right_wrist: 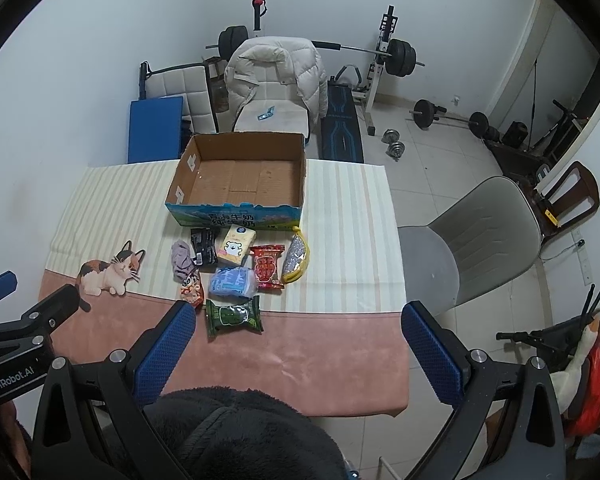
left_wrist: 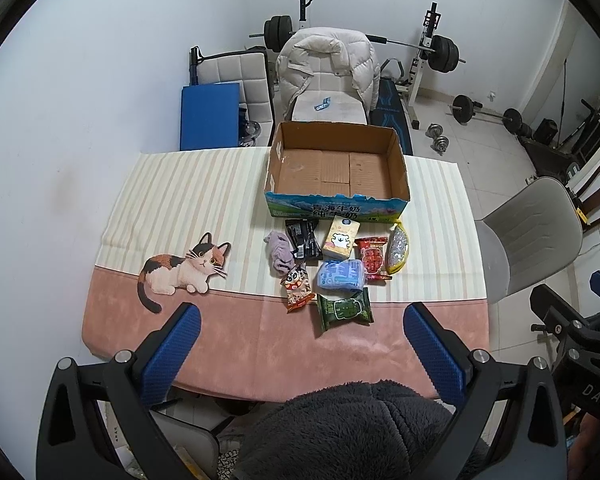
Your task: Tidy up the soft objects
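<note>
An empty cardboard box (left_wrist: 336, 166) stands at the far side of the table, also in the right wrist view (right_wrist: 240, 176). In front of it lie several soft items: a purple cloth (left_wrist: 279, 255), a black packet (left_wrist: 303, 238), a yellow tissue pack (left_wrist: 341, 237), a red packet (left_wrist: 371, 258), a yellow pouch (left_wrist: 398, 249), a blue pack (left_wrist: 341, 275), an orange snack bag (left_wrist: 298, 286) and a green packet (left_wrist: 343, 310) (right_wrist: 234, 315). My left gripper (left_wrist: 302, 320) is open and empty, above the near table edge. My right gripper (right_wrist: 300, 320) is open and empty, to the right of the left one.
The tablecloth (left_wrist: 180, 208) is striped with a pink front band and a printed cat (left_wrist: 182, 270). A grey chair (right_wrist: 472, 240) stands right of the table. A chair with a puffy jacket (left_wrist: 328, 68) and weight equipment stand behind. My dark fleece sleeve (left_wrist: 352, 432) fills the bottom.
</note>
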Motion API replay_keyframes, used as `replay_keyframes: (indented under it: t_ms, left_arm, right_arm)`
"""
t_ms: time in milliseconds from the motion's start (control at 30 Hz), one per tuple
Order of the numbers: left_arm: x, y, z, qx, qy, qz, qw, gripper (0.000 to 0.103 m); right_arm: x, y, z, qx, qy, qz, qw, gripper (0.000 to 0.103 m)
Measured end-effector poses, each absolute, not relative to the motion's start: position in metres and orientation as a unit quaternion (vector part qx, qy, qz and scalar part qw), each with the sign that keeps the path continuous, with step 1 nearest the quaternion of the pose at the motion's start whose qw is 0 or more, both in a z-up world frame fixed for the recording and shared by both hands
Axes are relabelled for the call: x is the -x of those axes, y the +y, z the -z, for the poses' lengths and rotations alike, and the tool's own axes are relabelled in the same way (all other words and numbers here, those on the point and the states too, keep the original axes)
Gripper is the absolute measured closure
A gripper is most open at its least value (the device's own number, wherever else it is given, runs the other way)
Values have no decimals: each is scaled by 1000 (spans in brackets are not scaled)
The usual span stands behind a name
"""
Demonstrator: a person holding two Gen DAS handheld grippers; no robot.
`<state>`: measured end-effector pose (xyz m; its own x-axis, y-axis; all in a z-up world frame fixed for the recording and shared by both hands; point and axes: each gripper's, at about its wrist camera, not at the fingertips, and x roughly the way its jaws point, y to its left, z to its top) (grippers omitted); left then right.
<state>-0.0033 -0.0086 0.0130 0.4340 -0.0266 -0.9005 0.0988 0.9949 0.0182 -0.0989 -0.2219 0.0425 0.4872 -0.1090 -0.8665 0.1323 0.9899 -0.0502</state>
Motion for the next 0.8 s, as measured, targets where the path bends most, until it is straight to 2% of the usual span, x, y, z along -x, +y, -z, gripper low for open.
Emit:
replay_keyframes:
  t_ms: [567,667,800]
  left_arm:
    - [2,-13,-10,-38,520,37,853,0]
    - [-15,-11,1,-34,510,21,859,0]
    - [-55,0,42,-5,544,-5,839,0]
  right_arm:
    - [94,-234,-29,-29,503,59,862,0]
    - [78,-245,-12,-44,506,54,860,0]
    - [37,-261,33,-88,530,21,843,0]
